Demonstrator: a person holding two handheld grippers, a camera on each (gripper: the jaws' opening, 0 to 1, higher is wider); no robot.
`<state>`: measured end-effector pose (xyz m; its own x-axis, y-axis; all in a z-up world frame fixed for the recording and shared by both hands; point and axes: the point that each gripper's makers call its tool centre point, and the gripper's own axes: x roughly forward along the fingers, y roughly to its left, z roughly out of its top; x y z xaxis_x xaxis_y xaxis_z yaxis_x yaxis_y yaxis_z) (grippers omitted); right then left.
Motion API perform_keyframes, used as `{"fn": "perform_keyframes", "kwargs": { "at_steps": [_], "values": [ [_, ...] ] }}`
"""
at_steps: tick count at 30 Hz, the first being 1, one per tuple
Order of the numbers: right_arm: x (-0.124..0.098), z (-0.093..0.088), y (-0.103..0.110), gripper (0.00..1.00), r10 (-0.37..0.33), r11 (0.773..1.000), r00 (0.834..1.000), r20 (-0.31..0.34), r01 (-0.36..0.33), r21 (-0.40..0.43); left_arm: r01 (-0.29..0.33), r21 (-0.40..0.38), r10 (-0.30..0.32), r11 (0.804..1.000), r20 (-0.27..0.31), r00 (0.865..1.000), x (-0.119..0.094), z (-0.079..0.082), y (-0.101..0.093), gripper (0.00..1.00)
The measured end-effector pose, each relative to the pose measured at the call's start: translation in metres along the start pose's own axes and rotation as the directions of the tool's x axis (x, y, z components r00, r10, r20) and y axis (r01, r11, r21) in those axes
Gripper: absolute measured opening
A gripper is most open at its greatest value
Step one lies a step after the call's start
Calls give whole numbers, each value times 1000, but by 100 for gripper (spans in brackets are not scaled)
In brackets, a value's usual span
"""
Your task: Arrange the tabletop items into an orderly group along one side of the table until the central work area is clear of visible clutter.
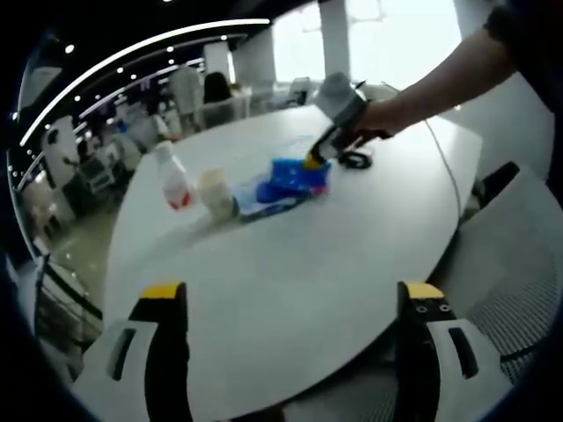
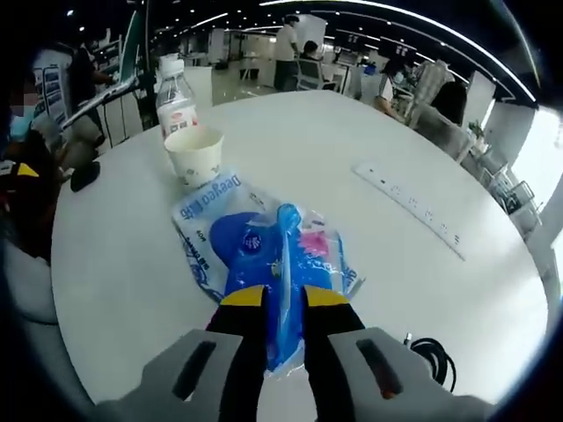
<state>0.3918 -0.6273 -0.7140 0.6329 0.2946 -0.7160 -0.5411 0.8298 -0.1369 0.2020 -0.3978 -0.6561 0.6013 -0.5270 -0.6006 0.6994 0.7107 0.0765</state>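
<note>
- While my right gripper is clamped on the near edge of the blue packet, that packet lies on top of a wider clear pouch with blue print, near the middle of the white table.
- My left gripper hangs spread wide and empty over the near table edge, well apart from the pile.
- Just beyond the pouch stands a paper cup, and behind it a small bottle with a red label.
- I judge the main risk to be dragging: if I pull the packet sideways, the pouch beneath may slide with it and knock the cup, which looks light enough to tip.
- The grip catches only a thin edge, so the packet could slip free on a quick move.
- A black cable coils just beside my right gripper and could snag it.
- A power strip lies further right.
- I cannot tell whether the cup holds anything, nor read the packet's label.
</note>
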Motion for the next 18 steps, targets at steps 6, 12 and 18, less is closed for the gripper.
{"fn": "perform_keyframes", "kwargs": {
  "at_steps": [6, 12, 18],
  "values": [
    [-11, -1, -12, 22, -14, 999, 1000, 17, 13, 51, 13, -15, -13, 1000, 18, 1000, -1, 3, -2, 96],
    [-24, -5, -31, 26, -40, 997, 999, 33, 38, 70, 12, -17, -12, 1000, 23, 1000, -1, 4, -2, 97],
    [-39, -15, -54, 31, -68, 993, 996, 49, 63, 100, 0, -6, 1, 1000, 31, 1000, -2, 6, 0, 97]
  ]
}}
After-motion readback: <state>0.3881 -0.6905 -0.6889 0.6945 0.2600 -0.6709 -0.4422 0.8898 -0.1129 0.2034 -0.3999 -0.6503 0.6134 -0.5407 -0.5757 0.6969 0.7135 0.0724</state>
